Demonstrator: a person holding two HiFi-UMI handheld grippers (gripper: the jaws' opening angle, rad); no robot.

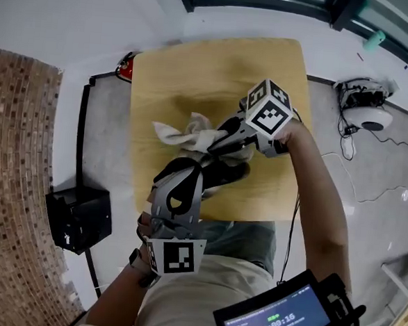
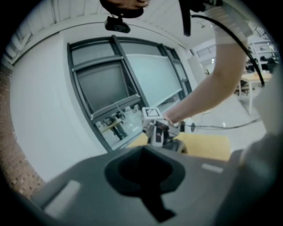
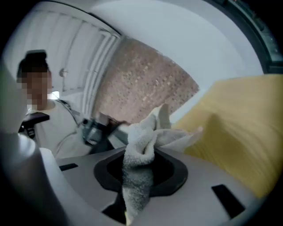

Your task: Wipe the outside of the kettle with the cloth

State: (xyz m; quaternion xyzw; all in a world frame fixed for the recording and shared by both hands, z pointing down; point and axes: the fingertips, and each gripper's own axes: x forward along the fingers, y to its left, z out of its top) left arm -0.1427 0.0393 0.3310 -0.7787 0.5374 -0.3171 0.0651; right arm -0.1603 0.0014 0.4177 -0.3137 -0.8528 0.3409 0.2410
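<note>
Centrally, a square wooden table (image 1: pixel 197 68) stands on a grey floor (image 1: pixel 370 177). Item one: kettle (image 1: pixel 228 173), a dark, low shape on the table's near half, right of the middle, largely covered by the two tools; its form cannot be made out further. Item two: cloth (image 1: pixel 185 131), white terry, bunched, with its loose end spread left and far across the tabletop and its gathered end just above the kettle; whether the two touch cannot be told. Item three: right gripper (image 1: pixel 209 148), reaching in from the right with its marker cube uppermost, jaws pinched tight on the gathered cloth, which stands up between them in the right gripper view. Item four: left gripper (image 1: pixel 188 170), at the near edge and pointing far, its tips just beside the kettle; in the left gripper view its jaws sit together with nothing showing between them. Surroundings: a black box (image 1: pixel 80 218) on the floor to the left, a brick wall (image 1: pixel 11 180) further left, and a lit screen (image 1: pixel 283 323) at the near right.
</note>
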